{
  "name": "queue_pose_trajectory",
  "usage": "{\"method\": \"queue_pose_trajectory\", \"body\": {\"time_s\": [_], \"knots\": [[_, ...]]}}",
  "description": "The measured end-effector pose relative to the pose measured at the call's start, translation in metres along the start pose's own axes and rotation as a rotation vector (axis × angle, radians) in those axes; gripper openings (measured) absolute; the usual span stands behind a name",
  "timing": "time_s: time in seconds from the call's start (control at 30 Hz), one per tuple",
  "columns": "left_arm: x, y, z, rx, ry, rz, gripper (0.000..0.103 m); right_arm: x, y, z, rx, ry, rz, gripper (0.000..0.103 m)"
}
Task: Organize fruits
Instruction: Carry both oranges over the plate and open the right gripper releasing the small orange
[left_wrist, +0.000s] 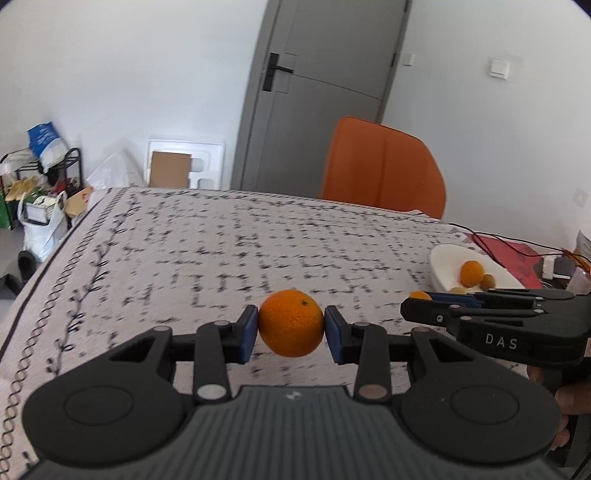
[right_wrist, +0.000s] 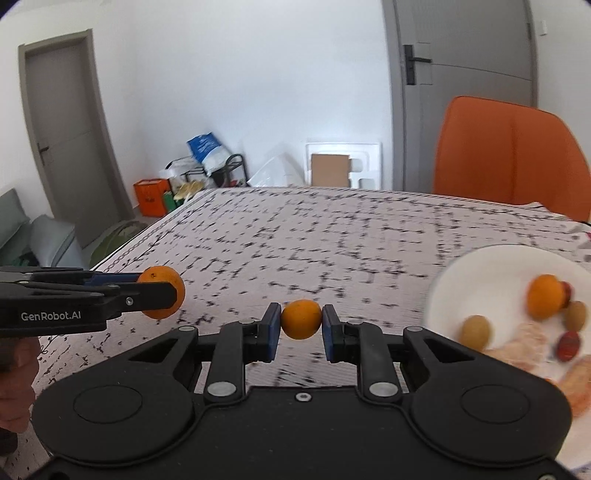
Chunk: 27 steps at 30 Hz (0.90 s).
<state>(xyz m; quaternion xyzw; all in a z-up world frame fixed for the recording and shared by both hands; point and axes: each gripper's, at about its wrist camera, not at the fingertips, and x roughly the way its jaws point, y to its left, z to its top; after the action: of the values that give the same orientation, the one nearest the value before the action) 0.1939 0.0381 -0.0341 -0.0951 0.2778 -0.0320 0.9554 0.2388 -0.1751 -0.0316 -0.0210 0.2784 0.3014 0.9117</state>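
Note:
My left gripper (left_wrist: 291, 325) is shut on a large orange (left_wrist: 291, 323) and holds it above the patterned tablecloth; this orange also shows at the left of the right wrist view (right_wrist: 162, 291). My right gripper (right_wrist: 301, 320) is shut on a smaller orange (right_wrist: 301, 319), whose tip shows in the left wrist view (left_wrist: 420, 294). A white plate (right_wrist: 469, 273) at the right holds an orange (right_wrist: 546, 301), brown kiwis (right_wrist: 475, 331), small red fruits (right_wrist: 568, 345) and peeled pieces. The plate also shows in the left wrist view (left_wrist: 448, 264).
An orange chair (left_wrist: 382, 170) stands behind the table's far edge. Red paper, cables and small boxes (left_wrist: 524, 258) lie past the plate at the right. Bags and a rack (left_wrist: 40, 184) stand on the floor to the left. The tablecloth (left_wrist: 221, 251) spreads ahead.

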Motion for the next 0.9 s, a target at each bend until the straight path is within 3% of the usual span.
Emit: {"method": "queue_pose_trajectory", "body": {"time_s": [0.9], "knots": [[0.036, -0.094, 0.017, 0.146, 0.014, -0.150, 0.037, -0.059, -0.093, -0.022, 0.117, -0.069, -0.212, 0.022]]}}
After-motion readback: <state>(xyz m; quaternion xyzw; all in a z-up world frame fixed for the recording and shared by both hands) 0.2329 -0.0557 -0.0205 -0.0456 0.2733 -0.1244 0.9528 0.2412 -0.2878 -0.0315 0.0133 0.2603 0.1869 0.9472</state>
